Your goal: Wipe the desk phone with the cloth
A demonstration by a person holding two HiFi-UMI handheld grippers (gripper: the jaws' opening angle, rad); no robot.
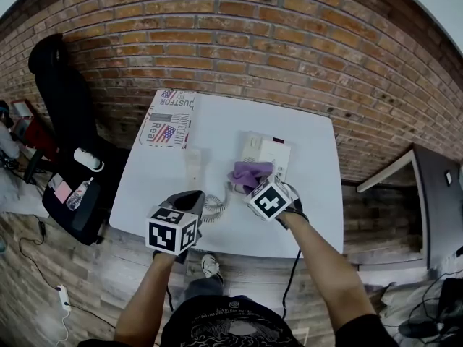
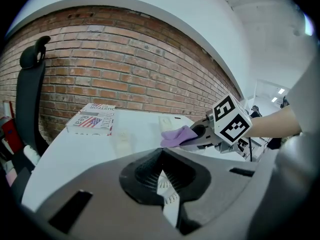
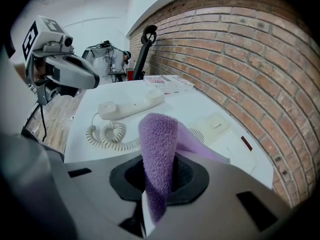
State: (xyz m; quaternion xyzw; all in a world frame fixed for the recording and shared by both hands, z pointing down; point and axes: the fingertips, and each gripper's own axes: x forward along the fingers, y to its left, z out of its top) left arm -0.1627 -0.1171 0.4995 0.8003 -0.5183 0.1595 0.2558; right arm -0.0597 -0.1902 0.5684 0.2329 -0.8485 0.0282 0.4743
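Right now your right hand-held gripper (image 1: 255, 185) is squeezed shut on the purple cloth (image 1: 249, 172). A soft fold of the cloth sticks up from between the jaws. The cloth hangs over the near edge of the desk phone (image 1: 269, 150). The phone sits on the white bench (image 1: 311, 215) at 12 o'clock from that gripper. Your left hand-held gripper (image 1: 189, 199) has its jaws together with nothing in them. It is at 8 o'clock from the phone.

The handset (image 1: 194, 166) is off the phone. It lies flat on the bench at 9 o'clock from the phone, and the curly cord (image 1: 214, 207) is at 5 o'clock from it. So I think the getting-ready part is done: the cloth is in the gripper and the handset is out of the way. The wiping looks like it is only starting. The phone's top and the handset probably both need a rub.

Some things you can't tell. No view shows if the cloth really touches the phone or floats just above it. The cloth and your gripper hide the phone's near edge. The buttons are too small to see, and no dust or clean marks show up.
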